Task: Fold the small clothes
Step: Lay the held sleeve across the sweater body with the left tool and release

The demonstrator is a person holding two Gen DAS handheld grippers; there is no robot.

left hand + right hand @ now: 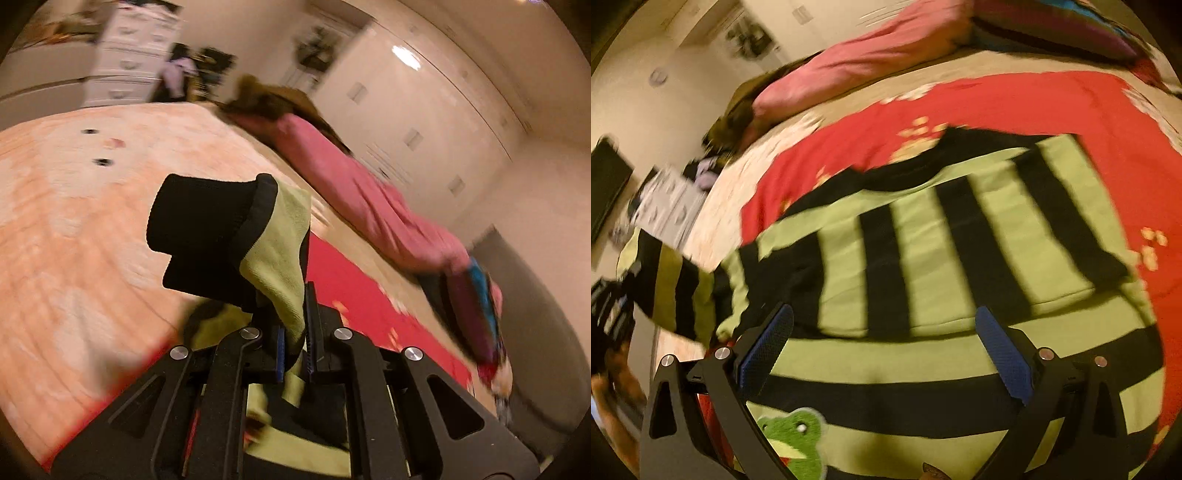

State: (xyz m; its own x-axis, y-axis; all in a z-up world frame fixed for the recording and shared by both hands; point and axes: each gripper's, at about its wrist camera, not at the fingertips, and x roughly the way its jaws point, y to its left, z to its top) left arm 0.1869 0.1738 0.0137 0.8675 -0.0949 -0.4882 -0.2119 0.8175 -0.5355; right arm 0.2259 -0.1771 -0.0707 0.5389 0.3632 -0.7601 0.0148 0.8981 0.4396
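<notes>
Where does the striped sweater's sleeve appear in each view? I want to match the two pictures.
Left wrist view: the sleeve, with its black cuff, stands at centre, clamped in the shut left gripper.
Right wrist view: the sleeve stretches off to the far left edge, toward the left gripper.
Shared landmark: the pink pillow.

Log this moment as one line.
left gripper: shut on green-and-black striped fleece sweater sleeve | right gripper: open above sweater | red blanket underneath

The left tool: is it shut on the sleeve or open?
Shut on it: the left tool pinches the striped sweater's sleeve between its blue pads.
</notes>
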